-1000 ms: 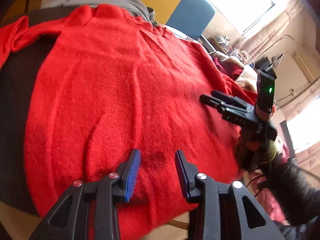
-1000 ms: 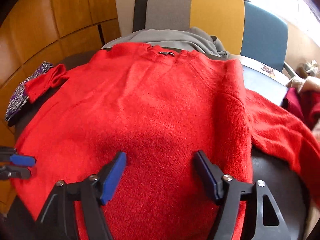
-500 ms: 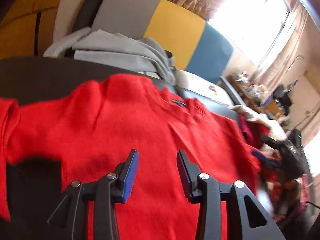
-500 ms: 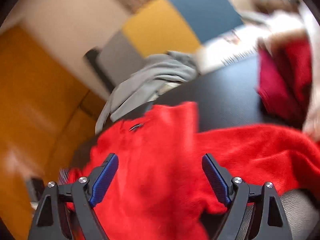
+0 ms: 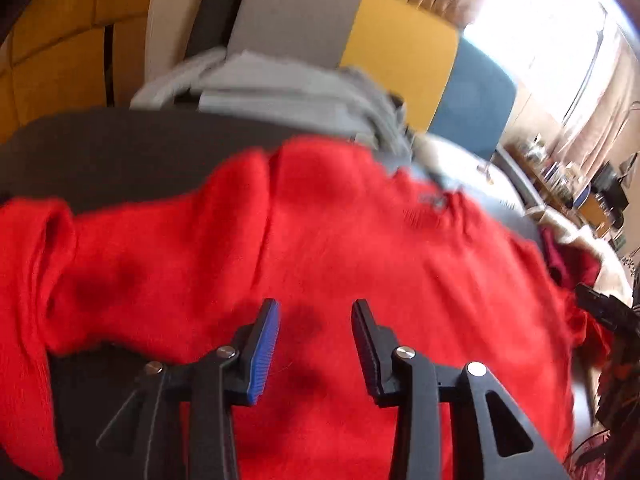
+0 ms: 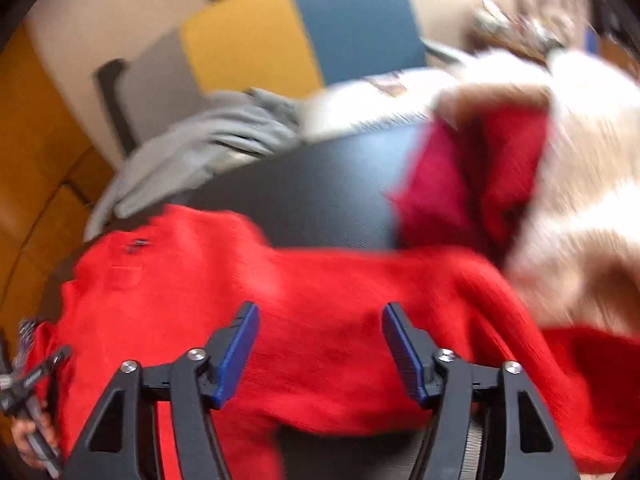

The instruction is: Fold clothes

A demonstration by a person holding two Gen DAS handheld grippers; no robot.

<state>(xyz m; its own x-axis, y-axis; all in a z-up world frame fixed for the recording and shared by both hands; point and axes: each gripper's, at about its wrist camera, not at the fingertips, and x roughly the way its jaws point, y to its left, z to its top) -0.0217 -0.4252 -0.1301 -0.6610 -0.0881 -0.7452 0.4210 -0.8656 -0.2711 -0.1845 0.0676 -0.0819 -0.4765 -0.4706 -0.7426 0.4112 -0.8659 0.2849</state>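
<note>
So far no fold shows: the red sweater [image 5: 360,264] lies spread flat on the dark worktop [image 5: 132,152], collar toward the far edge, one sleeve [image 6: 520,320] trailing to the right edge and the other toward the left (both pictures are blurred). The left tool [image 5: 315,330] hovers narrowly parted and empty, the right tool [image 6: 320,344] wide and empty, so sleeves and body all seem left to fold.

A grey-yellow-blue chair [image 5: 400,48] stands behind the dark table [image 6: 320,200].
</note>
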